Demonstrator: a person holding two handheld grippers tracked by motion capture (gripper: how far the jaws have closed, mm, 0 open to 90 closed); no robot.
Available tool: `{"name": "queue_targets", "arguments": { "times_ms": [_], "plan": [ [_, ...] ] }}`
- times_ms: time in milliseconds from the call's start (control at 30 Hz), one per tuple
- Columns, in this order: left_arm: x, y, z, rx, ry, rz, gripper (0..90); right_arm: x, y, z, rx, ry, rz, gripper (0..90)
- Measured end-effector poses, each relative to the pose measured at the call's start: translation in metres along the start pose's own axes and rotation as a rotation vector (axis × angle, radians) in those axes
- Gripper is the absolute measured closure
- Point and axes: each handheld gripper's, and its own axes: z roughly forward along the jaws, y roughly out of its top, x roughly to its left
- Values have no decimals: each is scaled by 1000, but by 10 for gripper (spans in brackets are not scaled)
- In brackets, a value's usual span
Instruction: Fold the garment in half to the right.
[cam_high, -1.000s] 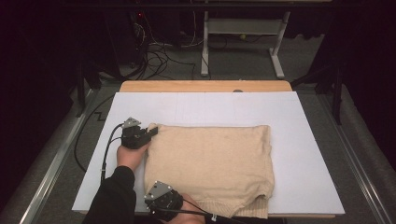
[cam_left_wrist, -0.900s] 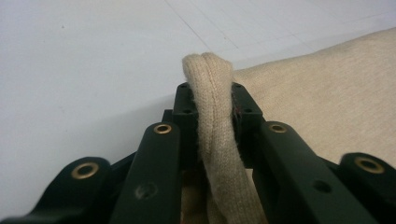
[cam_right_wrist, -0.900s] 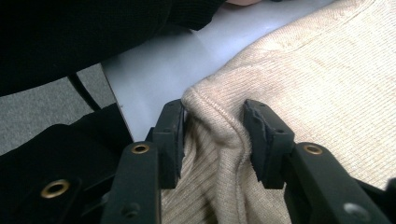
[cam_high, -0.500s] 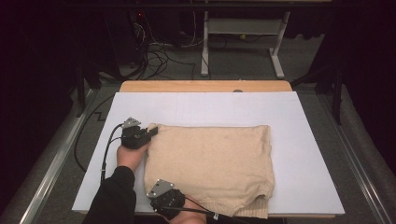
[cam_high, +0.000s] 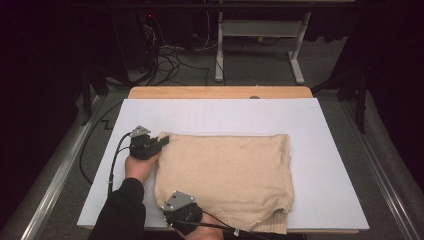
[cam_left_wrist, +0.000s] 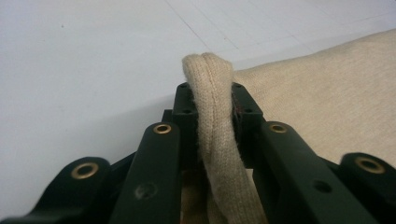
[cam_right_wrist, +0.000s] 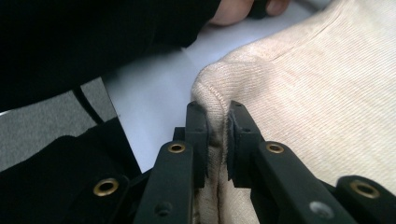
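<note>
Left gripper clamped on beige sweater corner, centre-left; right gripper, jaws just closing, pinching its lower-left edge. White board beneath; cables at the top.

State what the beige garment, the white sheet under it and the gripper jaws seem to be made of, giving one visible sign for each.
Garment: soft knitted fabric, perhaps wool or cotton; fine ribbing shows, and its edge bunches where pinched.
White sheet: smooth matt board or paper, flat with faint ruled lines.
Jaws of the left gripper: black rigid plastic or coated metal, dull finish, with brass-coloured rivets.
</note>
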Motion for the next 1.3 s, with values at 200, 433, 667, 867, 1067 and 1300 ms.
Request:
{"name": "queue_targets", "arguments": {
  "times_ms": [200, 433, 667, 867, 1067, 1300],
  "plan": [
    [1, 0, 0, 0, -3, -7, 752, 0, 1, -5, -35, -6, -12, 830],
    [1, 0, 0, -1, -3, -10, 752, -5, 5, -18, -87, -4, 4, 830],
    [1, 1, 0, -2, 2, -22, 753, -11, 9, -28, -124, -8, 10, 835],
    [1, 4, -3, -47, -17, -89, 753, -13, 11, -33, -139, -4, 18, 836],
    [-10, 10, -2, -91, 42, -115, 756, -16, 13, -39, -163, -1, 20, 836],
    [-20, 18, -4, -87, 116, -71, 754, -19, 16, -46, -186, -8, 26, 836]
  ]
}}
